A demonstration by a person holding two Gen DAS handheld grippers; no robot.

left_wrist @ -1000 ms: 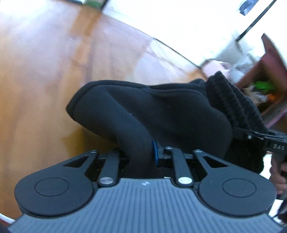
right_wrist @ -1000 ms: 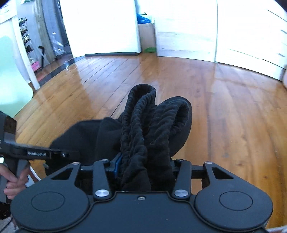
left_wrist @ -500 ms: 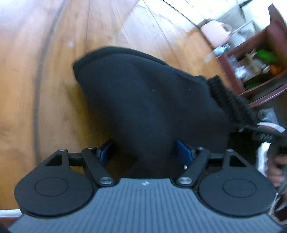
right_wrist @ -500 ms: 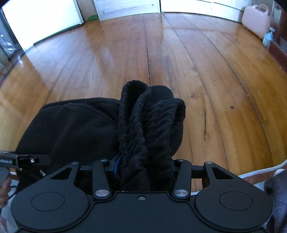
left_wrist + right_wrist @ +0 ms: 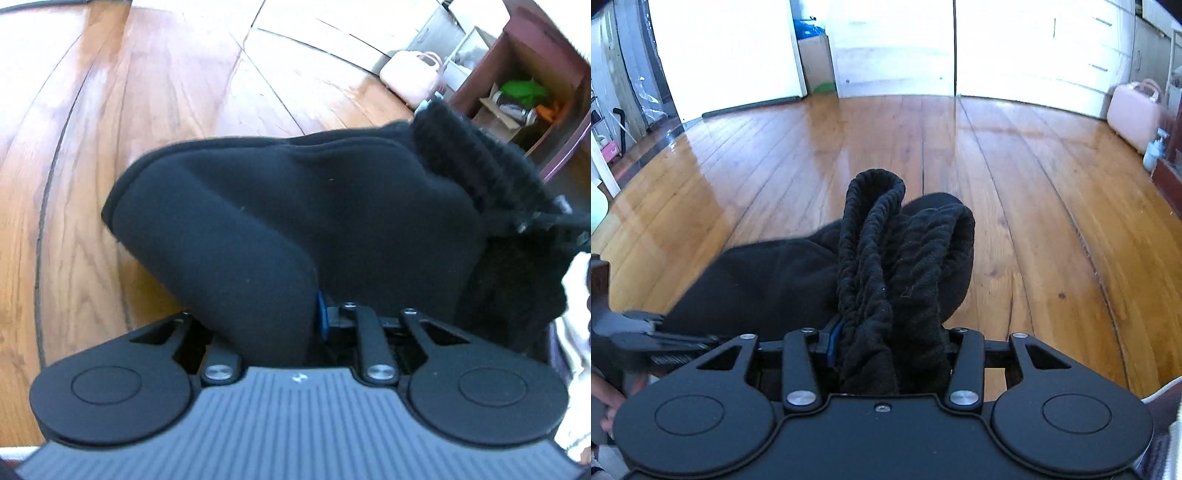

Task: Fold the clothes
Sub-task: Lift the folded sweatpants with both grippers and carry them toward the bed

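Observation:
A black garment [image 5: 332, 206] hangs in the air between both grippers, above the wooden floor. My left gripper [image 5: 280, 325] is shut on a smooth folded edge of it; the fingers are buried in the cloth. My right gripper [image 5: 886, 343] is shut on the bunched ribbed waistband [image 5: 886, 258], which stands up between the jaws. The ribbed band also shows in the left wrist view [image 5: 476, 162] at the right, next to the other gripper's tip [image 5: 554, 221]. The left gripper's body shows in the right wrist view [image 5: 646, 339] at the lower left.
A wooden plank floor [image 5: 1015, 166] spreads below. A pink case [image 5: 1134, 114] and a spray bottle [image 5: 1154, 147] stand by the right wall. A dark red shelf [image 5: 517, 74] holds clutter. A cardboard box [image 5: 816, 62] stands by the far wall.
The left gripper opened briefly half a second ago and is shut on the cloth again. Both views swung up after tilting toward the floor. The right gripper kept its hold on the waistband.

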